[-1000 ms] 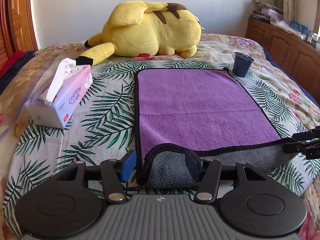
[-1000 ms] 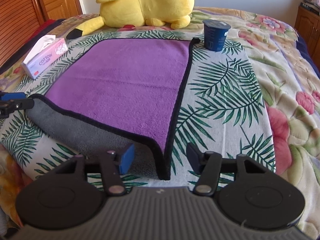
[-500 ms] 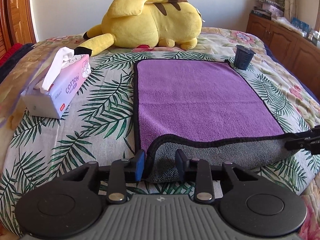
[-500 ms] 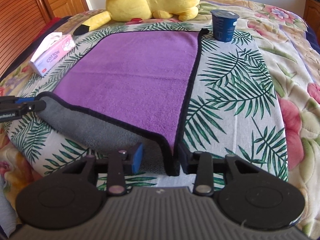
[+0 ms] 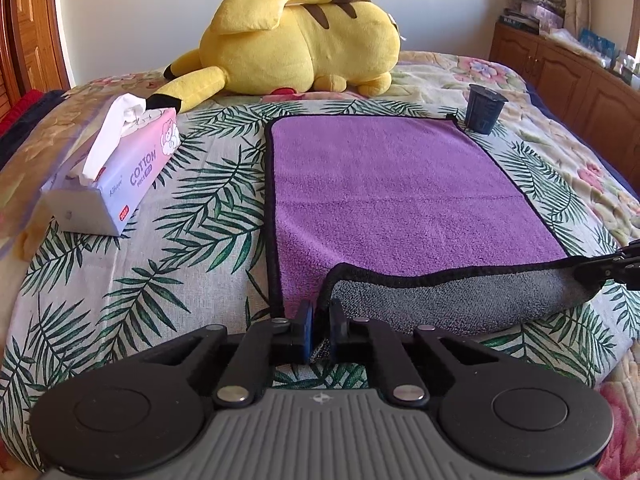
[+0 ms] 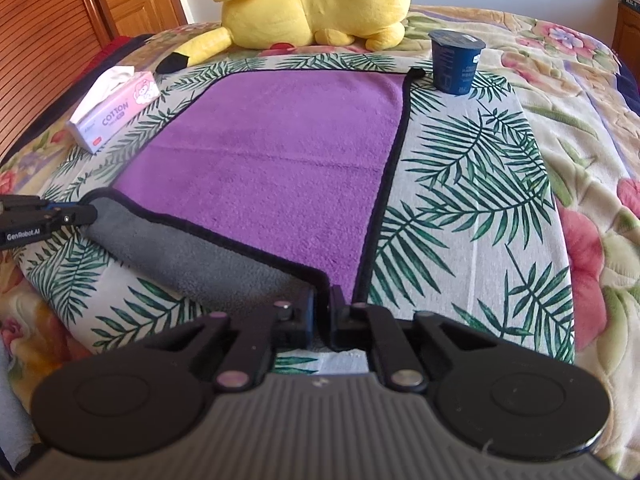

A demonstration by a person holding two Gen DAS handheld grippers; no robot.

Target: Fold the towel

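A purple towel (image 5: 384,188) with a black hem and grey underside lies flat on the bed; it also shows in the right wrist view (image 6: 272,168). Its near edge is turned up, showing the grey side (image 5: 452,300). My left gripper (image 5: 319,325) is shut on the towel's near left corner. My right gripper (image 6: 322,312) is shut on the near right corner. Each gripper shows at the edge of the other's view: the right one (image 5: 612,266) and the left one (image 6: 48,218).
A yellow plush toy (image 5: 296,40) lies at the far end of the bed. A tissue box (image 5: 116,172) stands left of the towel. A dark blue cup (image 5: 484,108) stands by the towel's far right corner. A wooden cabinet (image 5: 568,76) is at the right.
Both grippers went from open to shut on the towel's near corners. The near edge is now lifted slightly, and both cameras moved a little forward.
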